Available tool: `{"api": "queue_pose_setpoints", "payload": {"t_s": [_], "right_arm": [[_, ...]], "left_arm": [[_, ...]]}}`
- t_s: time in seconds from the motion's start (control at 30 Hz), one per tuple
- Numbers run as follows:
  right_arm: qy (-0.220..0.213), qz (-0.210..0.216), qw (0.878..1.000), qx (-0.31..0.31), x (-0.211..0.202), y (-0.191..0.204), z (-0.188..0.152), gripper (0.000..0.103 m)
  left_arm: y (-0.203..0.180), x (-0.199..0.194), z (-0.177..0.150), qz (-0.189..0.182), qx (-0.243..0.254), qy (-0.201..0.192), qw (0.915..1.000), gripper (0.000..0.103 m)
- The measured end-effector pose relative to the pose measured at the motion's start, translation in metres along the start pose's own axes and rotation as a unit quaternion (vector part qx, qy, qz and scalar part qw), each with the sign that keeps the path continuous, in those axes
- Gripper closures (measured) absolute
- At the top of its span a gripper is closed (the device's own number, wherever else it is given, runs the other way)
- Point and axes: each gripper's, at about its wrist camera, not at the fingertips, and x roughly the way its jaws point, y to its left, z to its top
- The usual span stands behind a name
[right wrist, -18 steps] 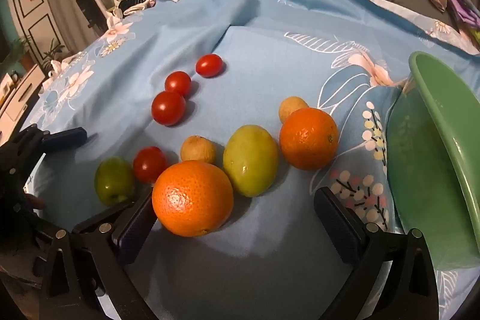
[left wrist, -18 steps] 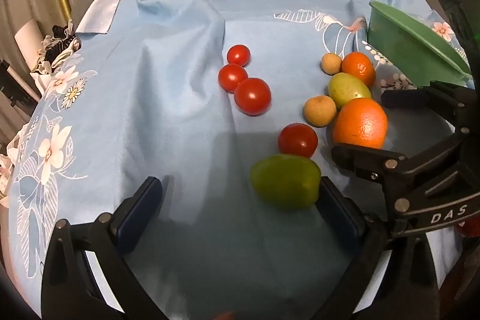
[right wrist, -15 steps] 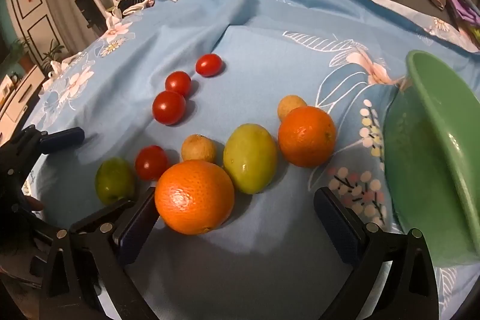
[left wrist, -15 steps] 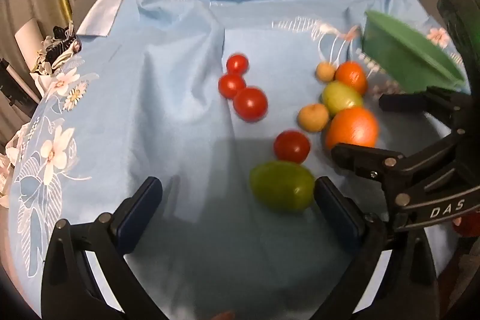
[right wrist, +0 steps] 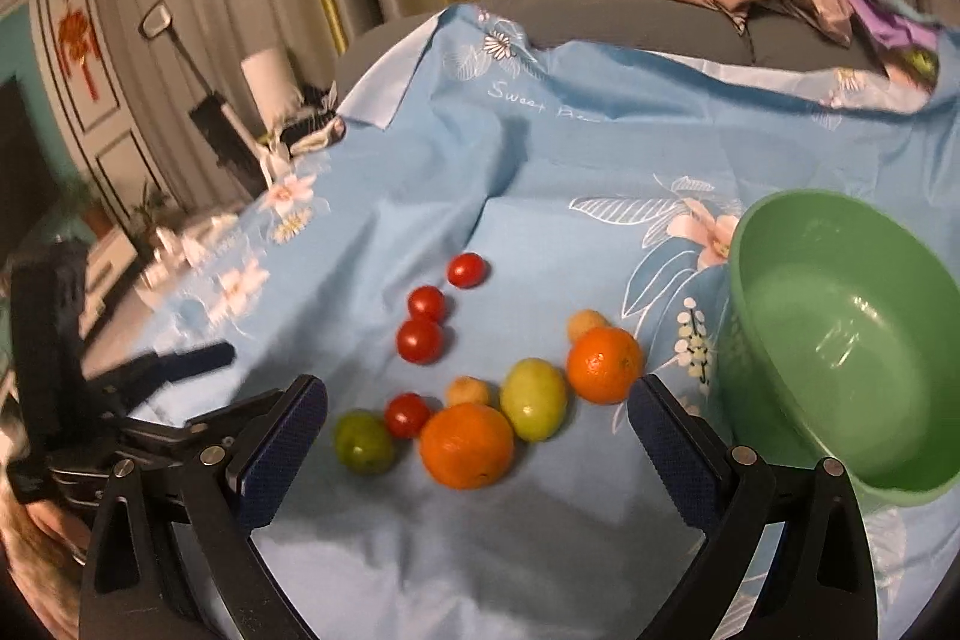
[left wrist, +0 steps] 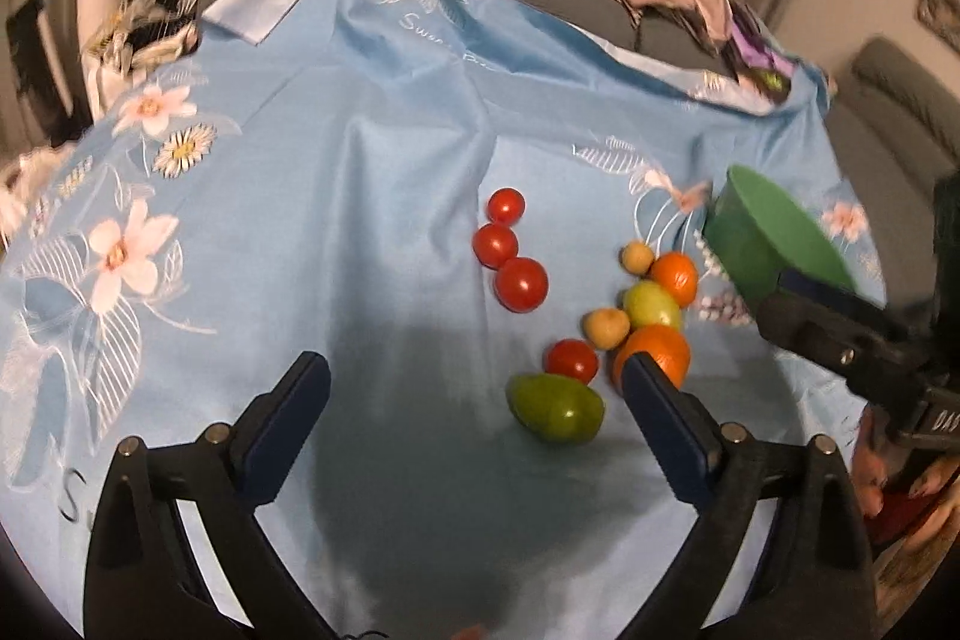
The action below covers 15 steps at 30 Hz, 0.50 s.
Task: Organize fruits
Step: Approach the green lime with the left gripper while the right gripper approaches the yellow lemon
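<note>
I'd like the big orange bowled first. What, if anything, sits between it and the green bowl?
Nothing solid blocks it. The big orange lies left of the green bowl, with bare cloth and the open right gripper's right finger hovering between. The smaller orange sits just behind that line.

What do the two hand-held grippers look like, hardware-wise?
Both match: the left hand-held gripper and right hand-held gripper have black linkage arms with silver rivets and dark-blue textured finger pads. White lettering "DAS" marks the right one's body in the left wrist view. No cables visible.
</note>
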Motion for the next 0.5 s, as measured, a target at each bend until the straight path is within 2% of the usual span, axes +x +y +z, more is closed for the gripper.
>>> {"api": "queue_pose_setpoints", "payload": {"t_s": [0.13, 0.2, 0.37, 0.47, 0.5], "right_arm": [[-0.002, -0.015, 1.0, 0.017, -0.003, -0.005, 0.0, 0.011], [0.0, -0.012, 1.0, 0.025, -0.002, -0.007, -0.001, 0.014], [0.017, -0.008, 0.999, 0.05, 0.003, -0.013, -0.004, 0.032], [0.027, 0.0, 0.998, 0.064, 0.005, -0.015, -0.006, 0.045], [0.03, 0.003, 0.997, 0.07, 0.006, -0.016, -0.007, 0.047]], "left_arm": [[0.009, -0.001, 0.006, -0.025, -0.052, 0.02, 0.9981, 0.015], [0.01, -0.002, 0.006, -0.024, -0.053, 0.02, 0.9981, 0.021], [0.007, -0.005, 0.003, -0.033, -0.045, 0.01, 0.9984, 0.038], [0.006, -0.004, 0.002, -0.045, -0.045, 0.016, 0.9978, 0.051], [0.005, -0.003, 0.003, -0.05, -0.045, 0.022, 0.9975, 0.054]]}}
